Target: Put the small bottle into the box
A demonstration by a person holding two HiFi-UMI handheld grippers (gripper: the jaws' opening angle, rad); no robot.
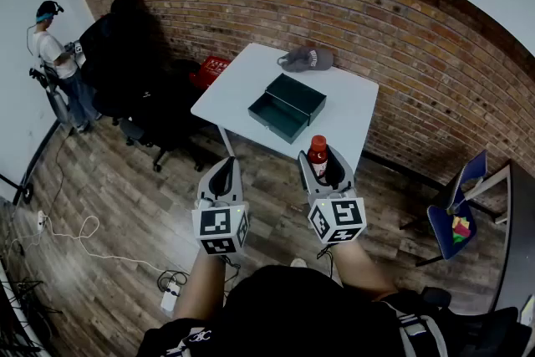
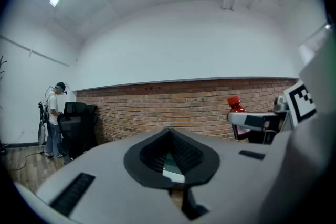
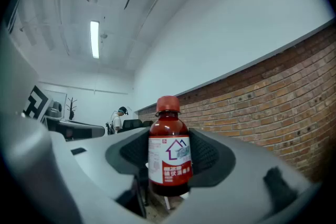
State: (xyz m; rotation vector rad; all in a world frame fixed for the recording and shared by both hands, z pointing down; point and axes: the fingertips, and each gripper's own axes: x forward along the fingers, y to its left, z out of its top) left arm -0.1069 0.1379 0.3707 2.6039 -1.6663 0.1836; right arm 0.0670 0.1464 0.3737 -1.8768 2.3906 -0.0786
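- Left tongs (image 1: pixel 222 171): pressed together, empty, idle at 7 o'clock of the box.
- Open dark-green box (image 1: pixel 294 96) on the white table (image 1: pixel 241 88): nothing seen inside, so the bottle is not yet in.
- Right tongs (image 1: pixel 324 165): pinching the small red bottle (image 1: pixel 317 150) upright, short of the table, at 5 o'clock of the box; carrying and release remain.

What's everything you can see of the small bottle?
The small bottle has a dark red, plastic-looking body, a red screw cap and a white-and-red label with a house outline. It is capped and upright, held in the air by the right gripper, whose pads press its sides. Nothing else touches it, and it is not yet in the box.
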